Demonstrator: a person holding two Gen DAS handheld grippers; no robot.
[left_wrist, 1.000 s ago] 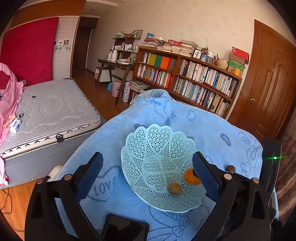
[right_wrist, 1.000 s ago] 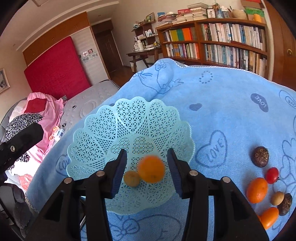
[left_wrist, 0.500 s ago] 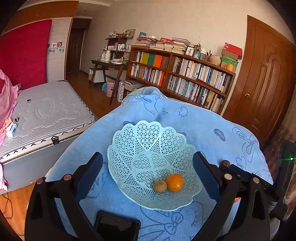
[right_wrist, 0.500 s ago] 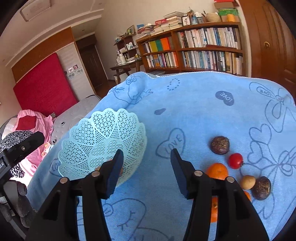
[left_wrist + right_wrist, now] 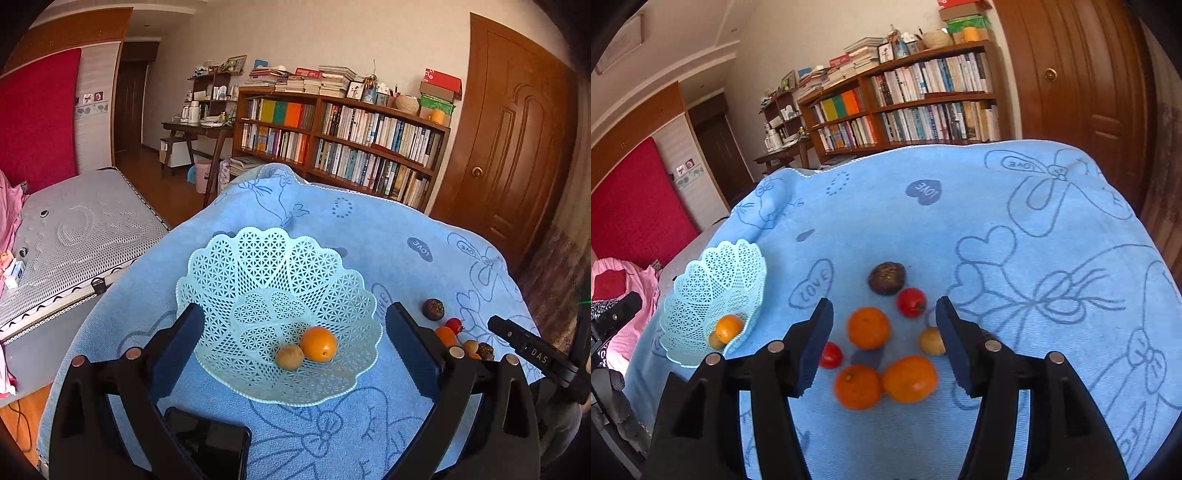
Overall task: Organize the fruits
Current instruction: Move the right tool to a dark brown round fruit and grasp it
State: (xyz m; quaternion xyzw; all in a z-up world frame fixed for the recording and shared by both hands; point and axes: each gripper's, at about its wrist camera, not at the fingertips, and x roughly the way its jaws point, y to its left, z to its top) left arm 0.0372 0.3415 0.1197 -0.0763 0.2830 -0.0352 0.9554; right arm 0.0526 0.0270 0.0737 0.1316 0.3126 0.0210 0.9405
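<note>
Two fruits, an orange point(image 5: 318, 343) and a small brown one point(image 5: 289, 356), lie touching inside the lattice basket point(image 5: 258, 266). Beside the basket, more fruit point(image 5: 868, 328) sits under the empty, spread right gripper point(image 5: 884, 345); the left gripper point(image 5: 294, 339), also spread and empty, frames the basket.

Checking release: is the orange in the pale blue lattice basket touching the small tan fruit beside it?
Touching. The left wrist view shows the orange pressed against the small tan fruit in the basket, no gap.
</note>
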